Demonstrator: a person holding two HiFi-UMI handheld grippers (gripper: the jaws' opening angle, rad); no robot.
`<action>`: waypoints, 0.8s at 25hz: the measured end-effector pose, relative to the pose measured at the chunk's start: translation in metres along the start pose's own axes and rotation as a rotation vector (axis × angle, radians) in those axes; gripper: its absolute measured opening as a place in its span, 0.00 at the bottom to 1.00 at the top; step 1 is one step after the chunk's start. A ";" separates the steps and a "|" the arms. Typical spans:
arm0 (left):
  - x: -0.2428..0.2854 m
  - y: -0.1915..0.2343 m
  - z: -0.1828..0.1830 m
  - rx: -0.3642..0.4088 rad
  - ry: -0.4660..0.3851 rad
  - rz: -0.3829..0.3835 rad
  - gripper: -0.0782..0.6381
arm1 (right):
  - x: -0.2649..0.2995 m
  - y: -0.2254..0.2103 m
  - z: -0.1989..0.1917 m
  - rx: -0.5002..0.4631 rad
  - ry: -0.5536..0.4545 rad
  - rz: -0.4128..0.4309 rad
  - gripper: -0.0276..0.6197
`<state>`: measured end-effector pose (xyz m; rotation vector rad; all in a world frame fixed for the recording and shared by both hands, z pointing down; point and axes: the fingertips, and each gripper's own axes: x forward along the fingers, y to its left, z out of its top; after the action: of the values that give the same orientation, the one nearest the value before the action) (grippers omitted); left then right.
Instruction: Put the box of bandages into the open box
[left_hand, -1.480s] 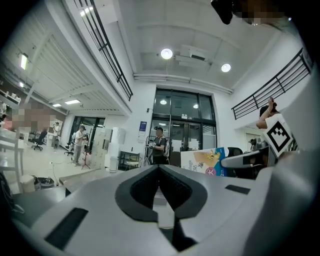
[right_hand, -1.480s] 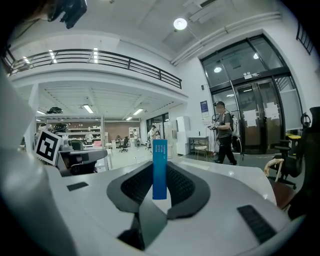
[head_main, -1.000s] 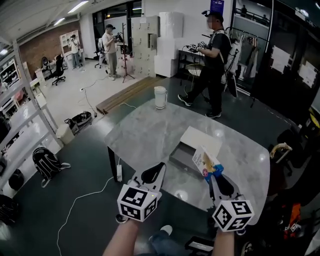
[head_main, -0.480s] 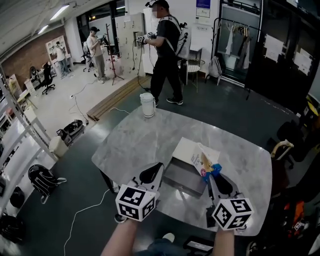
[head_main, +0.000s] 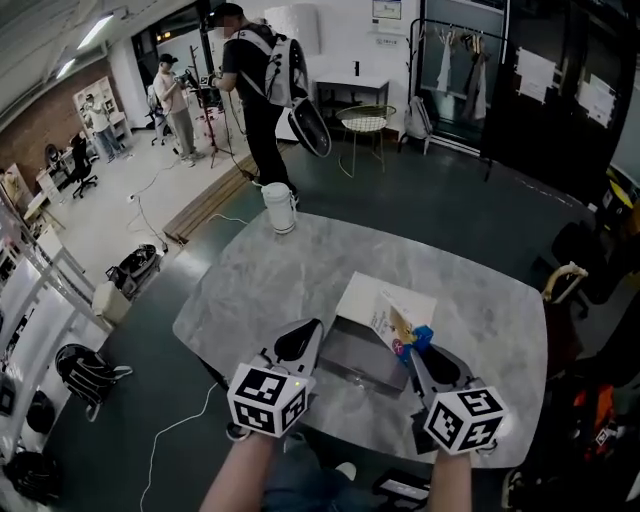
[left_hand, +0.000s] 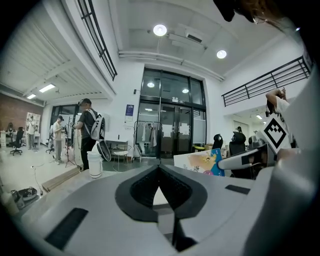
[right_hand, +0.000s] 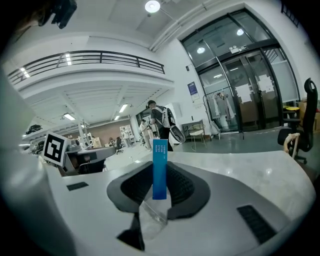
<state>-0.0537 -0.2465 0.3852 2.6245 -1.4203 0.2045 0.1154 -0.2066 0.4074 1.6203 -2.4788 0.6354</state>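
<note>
The bandage box (head_main: 402, 328), white with colour print and a blue end, is upright between the jaws of my right gripper (head_main: 414, 350), which is shut on it. In the right gripper view its blue edge (right_hand: 160, 169) stands between the pads. It hangs over the near right corner of the open box (head_main: 352, 358), a grey tray with a white lid (head_main: 362, 292) behind it, on the marble table (head_main: 260, 290). My left gripper (head_main: 304, 336) hovers at the tray's near left, jaws shut and empty. The left gripper view shows the bandage box (left_hand: 204, 162) to its right.
A white jug (head_main: 279, 208) stands at the table's far edge. Beyond it a person with a backpack (head_main: 258, 90) walks on the floor, near a round wire stool (head_main: 366, 121). Bags (head_main: 92, 368) and a cable (head_main: 170, 430) lie on the floor at left.
The head view has swung, so the table and jug sit further left. The person in black has walked from right to left behind the table. Both grippers keep their pose, the bandage box still held.
</note>
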 end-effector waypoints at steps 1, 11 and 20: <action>0.002 0.001 -0.002 0.000 0.004 -0.004 0.13 | 0.001 -0.001 -0.002 0.008 0.002 -0.005 0.19; 0.018 0.025 -0.023 -0.060 0.032 -0.013 0.13 | 0.014 -0.009 -0.020 0.074 0.062 -0.031 0.19; 0.031 0.046 -0.054 -0.090 0.093 -0.021 0.13 | 0.042 0.001 -0.055 0.139 0.176 0.006 0.19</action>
<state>-0.0780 -0.2862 0.4466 2.5219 -1.3402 0.2504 0.0896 -0.2203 0.4704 1.5279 -2.3614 0.9269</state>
